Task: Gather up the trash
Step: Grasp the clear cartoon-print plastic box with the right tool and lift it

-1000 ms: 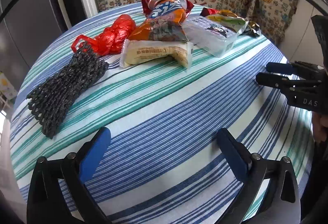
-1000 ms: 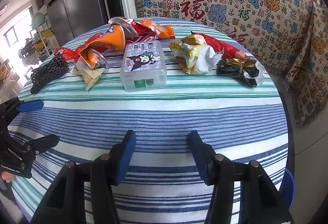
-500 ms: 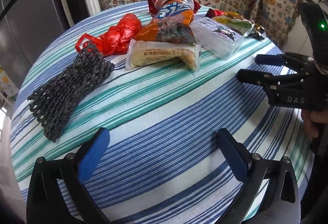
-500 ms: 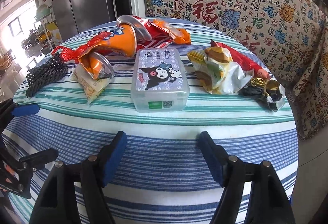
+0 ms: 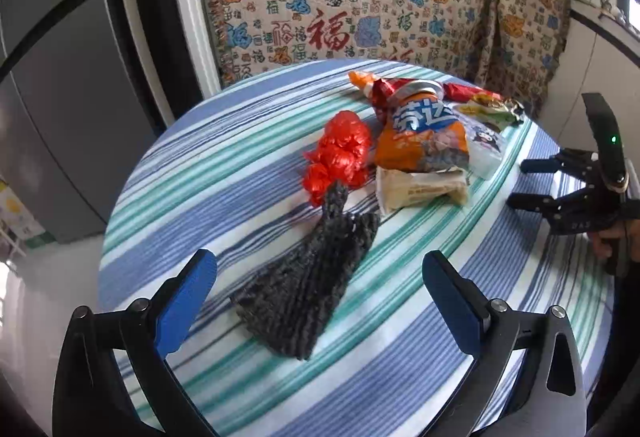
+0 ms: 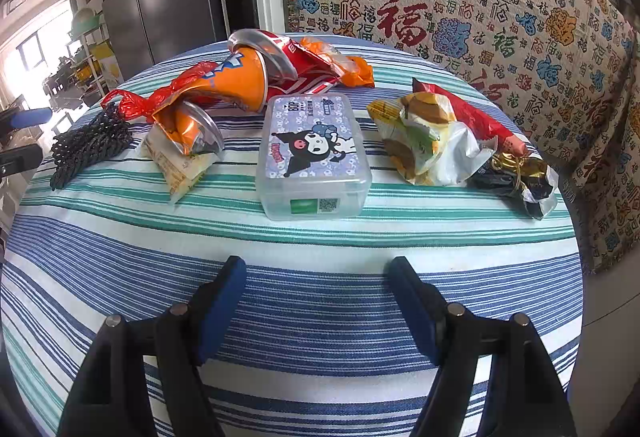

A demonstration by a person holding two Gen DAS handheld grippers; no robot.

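While the round striped table (image 6: pixel 320 237) took up most of the view, trash sat along its far half: orange chip bag (image 6: pixel 240 81) far left, clear cartoon-lid box (image 6: pixel 314 153) in the middle, black mesh (image 5: pixel 308 285) nearest the left gripper (image 5: pixel 320 301). Both it and the right gripper (image 6: pixel 316 301) were spread wide, holding nothing.

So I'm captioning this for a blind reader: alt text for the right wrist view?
An open right gripper hovers empty over a striped tablecloth, facing a clear plastic box with a cartoon lid. Crumpled snack wrappers, an orange bag and black netting lie around it.
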